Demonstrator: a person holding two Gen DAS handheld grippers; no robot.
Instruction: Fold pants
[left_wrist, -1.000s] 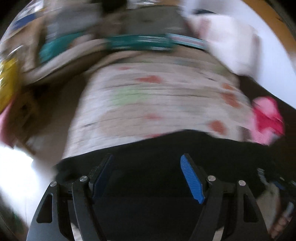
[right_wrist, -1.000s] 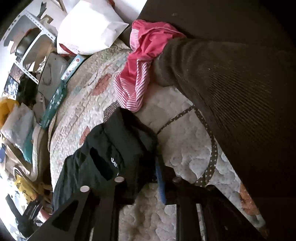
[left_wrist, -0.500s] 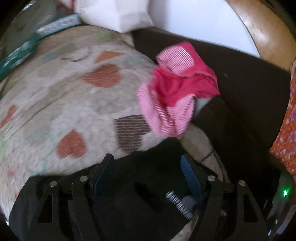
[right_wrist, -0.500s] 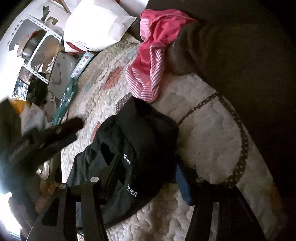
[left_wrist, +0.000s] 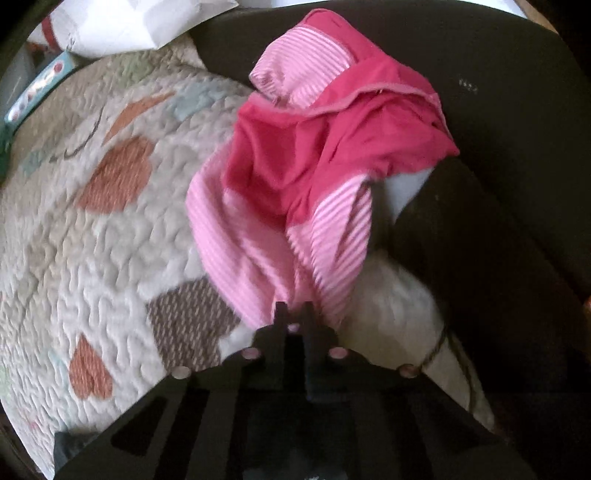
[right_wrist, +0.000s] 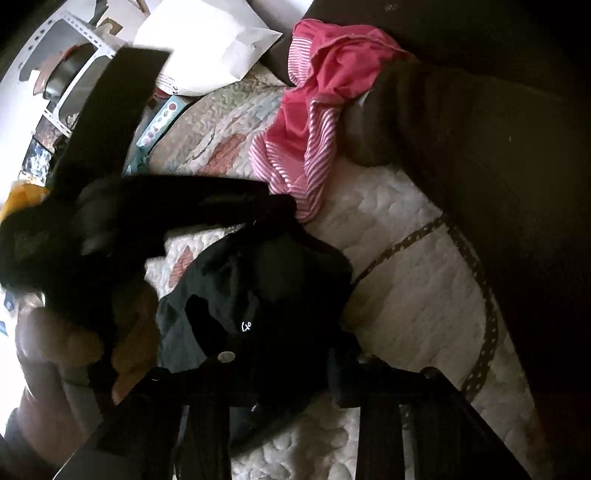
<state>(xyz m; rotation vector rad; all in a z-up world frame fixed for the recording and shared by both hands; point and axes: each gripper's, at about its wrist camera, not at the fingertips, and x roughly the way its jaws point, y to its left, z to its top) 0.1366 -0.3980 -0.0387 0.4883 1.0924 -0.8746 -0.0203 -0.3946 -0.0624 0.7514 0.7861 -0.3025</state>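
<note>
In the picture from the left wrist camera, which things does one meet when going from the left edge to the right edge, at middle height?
quilt with heart patches → pink striped garment → dark cushion

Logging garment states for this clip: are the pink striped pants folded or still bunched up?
Bunched, not folded. The pink pants lie crumpled on the quilt, striped lining turned out; the left gripper is shut on their lower edge.
</note>
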